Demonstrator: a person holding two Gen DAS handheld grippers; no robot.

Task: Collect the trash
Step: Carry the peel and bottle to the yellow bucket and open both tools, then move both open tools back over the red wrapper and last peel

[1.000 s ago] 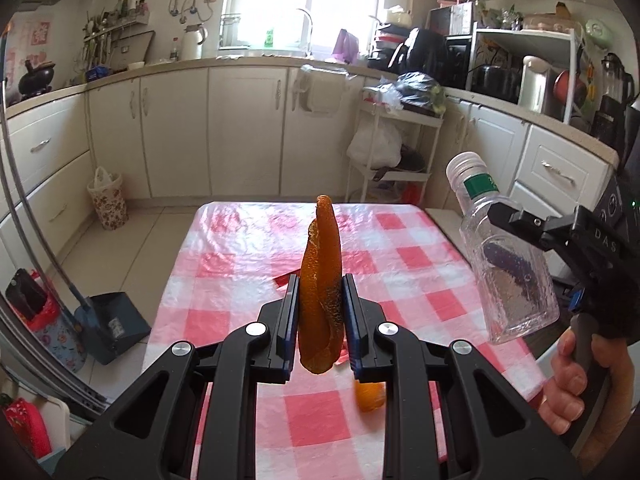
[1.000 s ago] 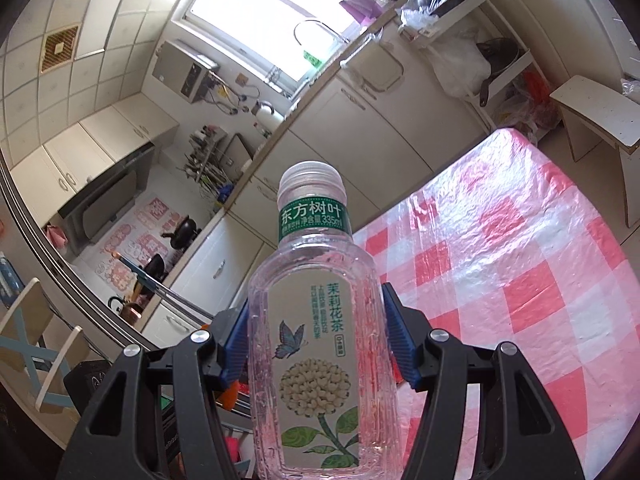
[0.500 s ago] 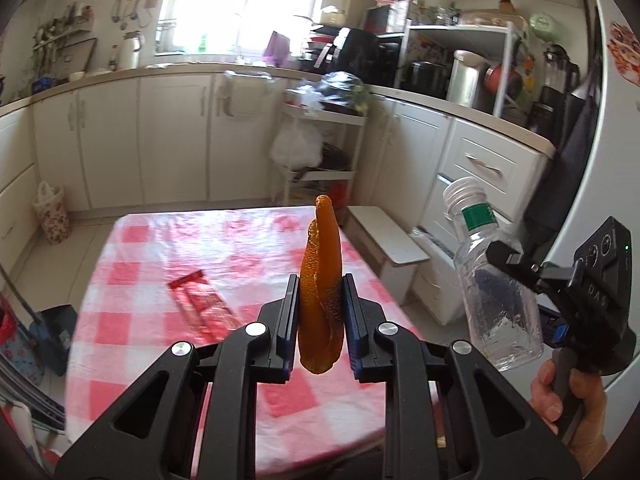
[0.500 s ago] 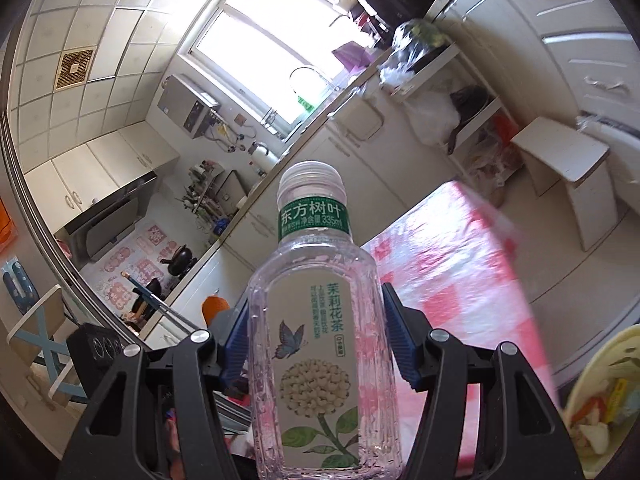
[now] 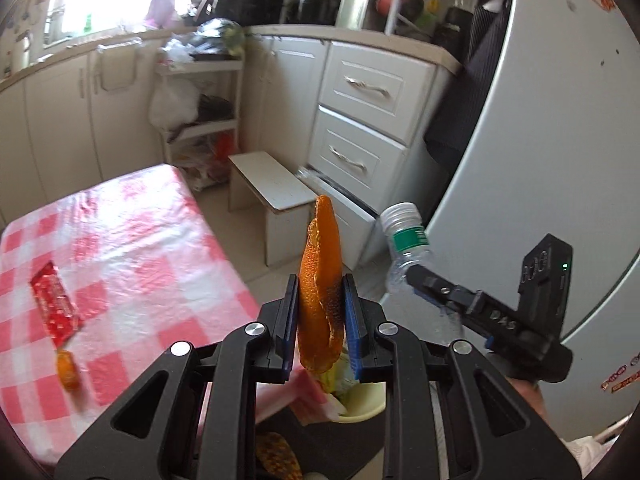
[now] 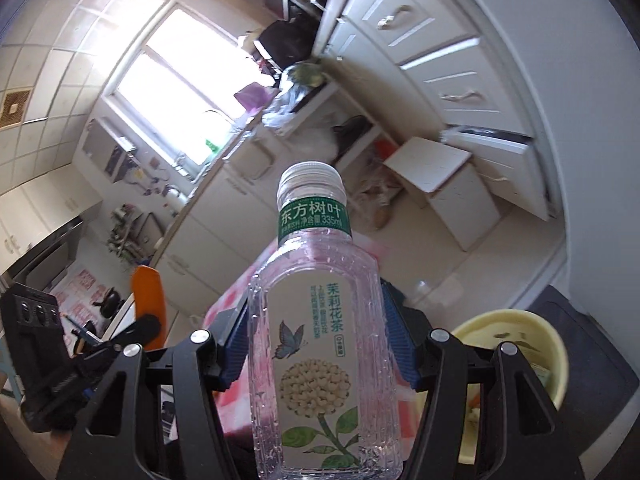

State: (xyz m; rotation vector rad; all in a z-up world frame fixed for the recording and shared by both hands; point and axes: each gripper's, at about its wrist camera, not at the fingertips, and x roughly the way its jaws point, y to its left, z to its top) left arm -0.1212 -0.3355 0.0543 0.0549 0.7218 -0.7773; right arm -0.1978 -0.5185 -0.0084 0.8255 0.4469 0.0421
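We are swinging both claws away from the checked table (image 5: 132, 240) toward the pale yellow bin (image 6: 520, 322), which a second ago was nowhere in either view and is now coming in close below and ahead. That tells us, in our judgement, that the pick-up is done and we are carrying two pieces over to drop them.

Starting at the left: a red wrapper (image 5: 54, 306) and a small orange scrap (image 5: 68, 368) are lying on the table far off to the left of the left claw (image 5: 320, 322), so there is more to fetch afterwards. The left claw is pinching narrowly on the orange peel (image 5: 320, 280), which is standing upright between its blue pads, exactly as it was a second ago. Just below and beyond its fingertips, the bin's rim is showing, with pale green and pinkish scraps already lying inside.

Further right, the right claw (image 6: 316, 360) is clamping at a middling width on the clear tea bottle (image 6: 320, 340), cap pointing away from us; the bottle looks empty. The bin is sitting low to the right of that claw, holding some waste we cannot identify, on a dark surface (image 6: 592, 360).
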